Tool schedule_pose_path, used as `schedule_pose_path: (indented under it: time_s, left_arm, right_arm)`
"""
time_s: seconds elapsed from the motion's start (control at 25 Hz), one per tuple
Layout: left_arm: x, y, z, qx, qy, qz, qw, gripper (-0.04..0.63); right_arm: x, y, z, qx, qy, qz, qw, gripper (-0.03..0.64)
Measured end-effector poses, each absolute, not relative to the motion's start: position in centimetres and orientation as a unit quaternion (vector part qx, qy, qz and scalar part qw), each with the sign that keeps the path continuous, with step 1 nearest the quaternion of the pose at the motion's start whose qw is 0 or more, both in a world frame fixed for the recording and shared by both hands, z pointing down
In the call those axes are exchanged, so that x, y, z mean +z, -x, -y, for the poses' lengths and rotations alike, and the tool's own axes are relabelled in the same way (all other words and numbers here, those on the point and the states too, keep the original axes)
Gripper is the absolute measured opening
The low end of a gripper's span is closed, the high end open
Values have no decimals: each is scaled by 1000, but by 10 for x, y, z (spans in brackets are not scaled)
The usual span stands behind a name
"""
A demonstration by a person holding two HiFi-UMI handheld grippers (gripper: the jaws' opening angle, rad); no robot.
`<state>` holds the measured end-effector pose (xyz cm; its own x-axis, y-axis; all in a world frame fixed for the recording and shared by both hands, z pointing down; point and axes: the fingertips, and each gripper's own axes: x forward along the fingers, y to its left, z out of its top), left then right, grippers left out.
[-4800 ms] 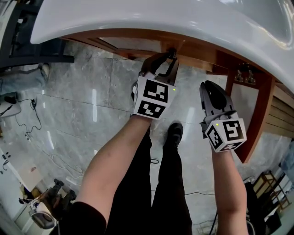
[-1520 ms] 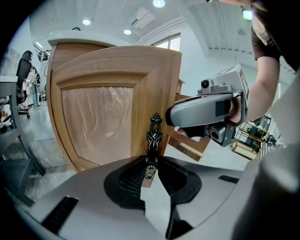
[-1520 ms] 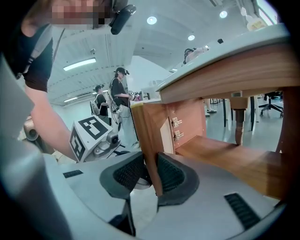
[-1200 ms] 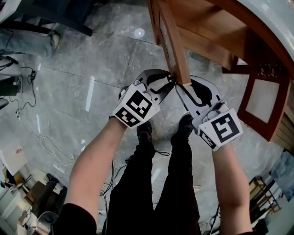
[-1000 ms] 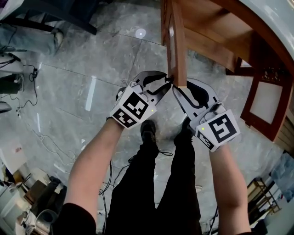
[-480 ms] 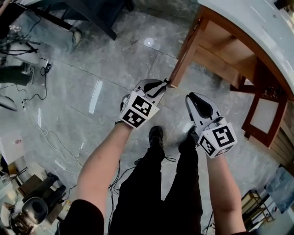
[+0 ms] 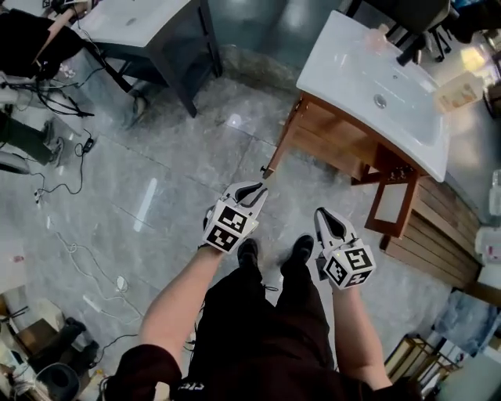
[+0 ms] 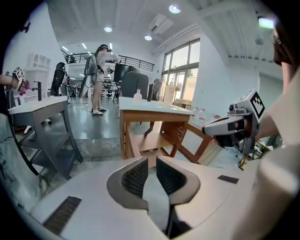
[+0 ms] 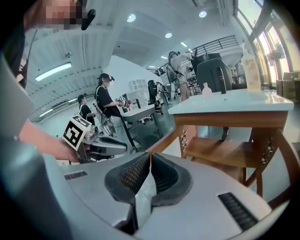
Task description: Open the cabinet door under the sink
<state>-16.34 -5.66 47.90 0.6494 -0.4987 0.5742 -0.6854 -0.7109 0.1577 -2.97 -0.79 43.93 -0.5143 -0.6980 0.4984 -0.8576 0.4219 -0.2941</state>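
You're getting bright, even light from ceiling lights (image 8: 174,8) and windows (image 8: 180,70). Floor (image 7: 180,157) is throwing glare streaks in head view; sink (image 7: 344,63) is reading near-white. Both gripper views are bending hard at the edges and going black in the corners. Close foreground is going soft there; shadows under you are looking faint. Head view is bowing too.

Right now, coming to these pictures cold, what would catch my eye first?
The white sink top at upper right, on a wooden cabinet whose left door and right door stand swung open. Nearer, the left gripper and right gripper, jaws just closing with nothing between them, hang over the grey tiled floor ahead of the person's shoes.
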Motion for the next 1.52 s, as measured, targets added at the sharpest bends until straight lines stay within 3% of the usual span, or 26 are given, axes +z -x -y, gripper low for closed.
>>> schedule_pose_path:
  time_s: [0.4,0.68,1.0,1.52]
  left_arm:
    - [318,165,29,189,-900,351,177,58]
    - [240,152,18,178,-917,338,110,58]
    - [176,136,16,146,-913,365,110,58]
    - [121,54,-17,130,-906,394,80,54]
  right_arm:
    - [282,27,-24,192,-508,831,122,14]
    - [224,15,-36,172,-502,842,100,12]
    - [159,-23,-33,112,-505,853,67,11]
    - [82,-135,-92,62,-552,831,13,11]
